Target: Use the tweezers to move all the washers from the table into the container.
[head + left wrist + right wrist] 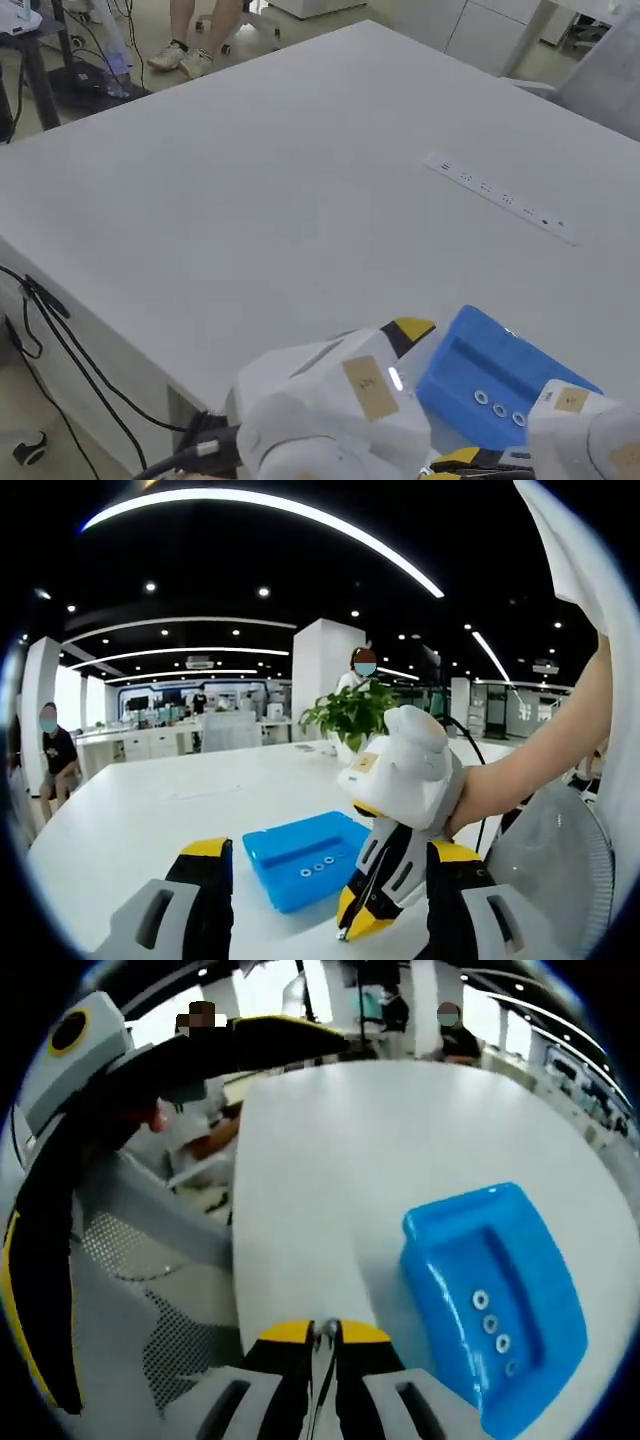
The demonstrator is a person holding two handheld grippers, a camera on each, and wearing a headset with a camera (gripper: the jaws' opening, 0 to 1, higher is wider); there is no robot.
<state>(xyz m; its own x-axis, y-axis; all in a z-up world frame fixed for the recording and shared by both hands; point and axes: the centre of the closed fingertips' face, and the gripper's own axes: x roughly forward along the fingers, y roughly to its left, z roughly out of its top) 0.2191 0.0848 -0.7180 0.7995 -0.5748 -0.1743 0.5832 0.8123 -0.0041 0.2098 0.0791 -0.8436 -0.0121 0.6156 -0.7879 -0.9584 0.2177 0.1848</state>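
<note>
A blue container sits on the white table near its front edge, with several small washers in a row inside it. In the left gripper view the container lies just ahead of my left gripper, which is wide open and holds nothing. My right gripper is shut on thin metal tweezers, with the container and its washers to its right. The right gripper is beside the container, held by a hand. In the head view the left gripper is left of the container and the right gripper is below it.
A white power strip lies on the table at the right. Black cables hang off the table's left edge. A potted plant stands at the far side. A person's legs stand beyond the table.
</note>
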